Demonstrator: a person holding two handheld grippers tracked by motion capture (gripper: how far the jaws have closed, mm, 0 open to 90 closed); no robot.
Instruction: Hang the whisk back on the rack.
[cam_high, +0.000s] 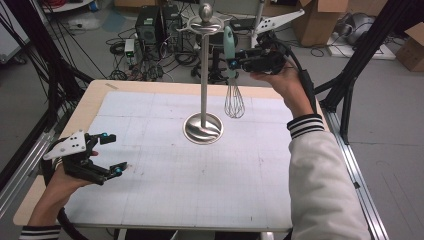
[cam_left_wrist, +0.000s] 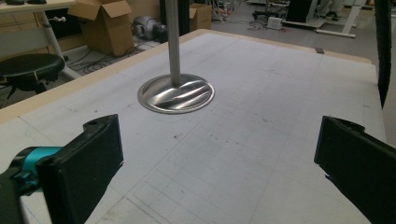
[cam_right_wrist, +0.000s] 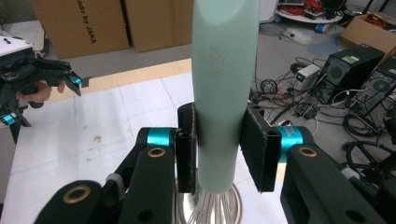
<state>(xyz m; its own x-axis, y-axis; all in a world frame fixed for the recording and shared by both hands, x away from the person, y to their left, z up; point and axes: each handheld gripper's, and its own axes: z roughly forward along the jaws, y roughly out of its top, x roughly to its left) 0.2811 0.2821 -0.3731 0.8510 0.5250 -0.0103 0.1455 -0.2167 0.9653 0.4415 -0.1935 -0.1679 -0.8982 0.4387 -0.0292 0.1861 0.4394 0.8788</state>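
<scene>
A whisk (cam_high: 232, 85) with a mint-green handle (cam_right_wrist: 224, 93) hangs upright above the table, wire loops down. My right gripper (cam_high: 235, 64) is shut on that handle, its pads (cam_right_wrist: 254, 149) pressing both sides. The whisk is just right of a tall steel stand (cam_high: 203, 75) with a round base (cam_left_wrist: 176, 93) and hook arms at its top (cam_high: 205, 25). My left gripper (cam_high: 111, 152) rests low at the table's near left, open, with nothing between its pads (cam_left_wrist: 95, 154). The right gripper view also catches the left gripper (cam_right_wrist: 37, 79) farther off.
A white gridded mat (cam_high: 165, 170) covers the wooden table (cam_high: 90, 100). Beyond the far edge lie cables, computer boxes (cam_high: 150, 25) and cardboard boxes (cam_high: 320, 20). A black stool (cam_left_wrist: 30, 70) stands off the table's side. Black frame posts (cam_high: 370, 45) rise at the right.
</scene>
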